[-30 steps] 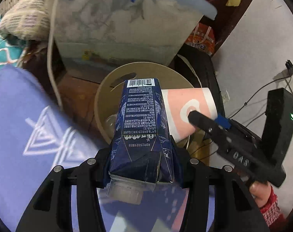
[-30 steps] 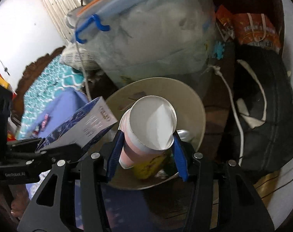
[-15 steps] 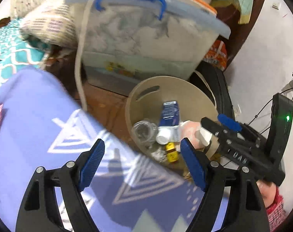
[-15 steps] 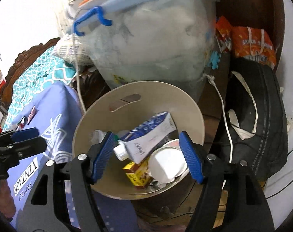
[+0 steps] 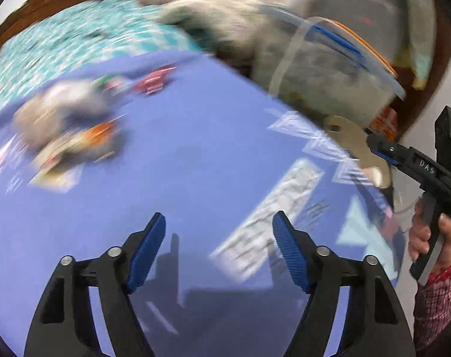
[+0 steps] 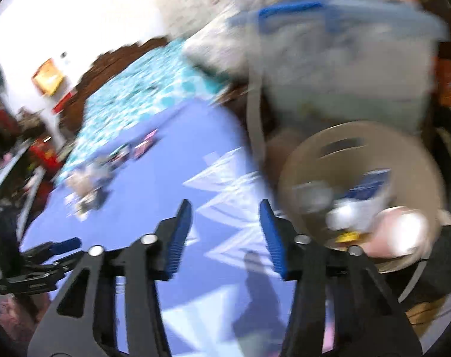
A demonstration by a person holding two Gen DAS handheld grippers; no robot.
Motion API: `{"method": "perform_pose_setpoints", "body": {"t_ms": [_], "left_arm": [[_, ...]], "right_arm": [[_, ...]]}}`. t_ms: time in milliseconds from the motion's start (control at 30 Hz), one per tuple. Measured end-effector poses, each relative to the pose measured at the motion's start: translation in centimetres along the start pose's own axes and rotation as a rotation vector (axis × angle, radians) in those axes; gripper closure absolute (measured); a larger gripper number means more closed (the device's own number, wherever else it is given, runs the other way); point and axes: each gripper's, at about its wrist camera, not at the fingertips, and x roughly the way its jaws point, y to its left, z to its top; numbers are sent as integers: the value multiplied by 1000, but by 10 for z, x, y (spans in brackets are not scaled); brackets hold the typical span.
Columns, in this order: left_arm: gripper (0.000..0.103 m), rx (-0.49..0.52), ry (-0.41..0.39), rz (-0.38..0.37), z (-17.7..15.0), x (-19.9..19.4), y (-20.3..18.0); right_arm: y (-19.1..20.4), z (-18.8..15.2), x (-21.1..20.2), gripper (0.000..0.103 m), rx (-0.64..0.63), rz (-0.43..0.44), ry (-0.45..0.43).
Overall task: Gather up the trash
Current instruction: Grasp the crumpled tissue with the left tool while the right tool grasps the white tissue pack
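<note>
Left wrist view: left gripper [image 5: 218, 247] hangs part-open and empty over the blue sheet [image 5: 195, 154], jaws just narrowed, blurred trash [image 5: 67, 136] lying far up the sheet from the bin [image 5: 359, 145]. Right wrist view: right gripper [image 6: 225, 235], also empty, jaws just closing to a narrow gap, sits beside the bin [image 6: 308, 163] holding carton [image 6: 371, 186] and cup [image 6: 399, 233]. Best to reopen wide and slow down before reaching the trash [image 6: 88, 184].

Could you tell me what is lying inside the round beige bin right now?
Inside the bin: a blue carton, a pink cup, something small and yellow. Blur hides anything underneath.
</note>
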Motion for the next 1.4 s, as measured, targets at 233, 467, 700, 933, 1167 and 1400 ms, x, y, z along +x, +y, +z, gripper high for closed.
{"method": "perform_pose_setpoints", "body": {"t_ms": [233,467,700,933,1167,1400], "left_arm": [[48,-258,-54,122,-21,-45,133],[29,-243,-134,258,37,-49,183],[23,-162,-106,302,100,3,197],[72,-174,-50,259,105,29,208],[73,-188,-58,140,47,-22,178],[72,-184,-57,85,-46,-72,121]], "right_arm": [[106,0,72,61,-114,169,132],[217,26,140,32,-332,217,114],[275,39,211,29,-555,156,118],[286,34,254,62,-606,155,182],[277,-3,179,63,-566,275,214],[249,-80,76,63,-575,342,218]]}}
